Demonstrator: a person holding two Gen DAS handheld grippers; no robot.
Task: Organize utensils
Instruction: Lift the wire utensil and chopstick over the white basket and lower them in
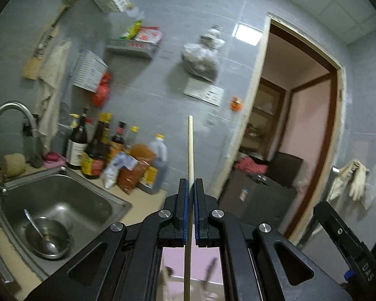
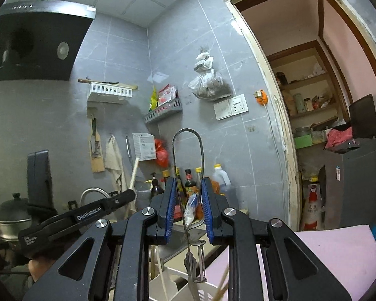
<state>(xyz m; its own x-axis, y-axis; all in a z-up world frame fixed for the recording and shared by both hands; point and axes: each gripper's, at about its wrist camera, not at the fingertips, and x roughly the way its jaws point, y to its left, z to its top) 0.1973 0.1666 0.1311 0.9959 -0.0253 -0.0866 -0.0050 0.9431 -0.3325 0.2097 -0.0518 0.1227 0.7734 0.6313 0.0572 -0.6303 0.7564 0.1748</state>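
1. Between the blue pads of my left gripper stands a long wooden chopstick. The jaws are squeezed tight on it, and it points straight up in front of the grey tiled wall.
2. My right gripper holds a thin metal peeler with a looped wire handle. The jaws are only a little way apart, and the pads press on the two sides of the loop. Its blade end hangs down below.
3. Under the peeler I can see the rim of a white basket with some sticks in it. I cannot tell what else is inside.
4. Off to the left is the sink with a metal bowl and a spoon in it.
5. I think I am carrying both things to where they belong.
6. Next I must find the right spot for each, lower it in slowly, then let go.
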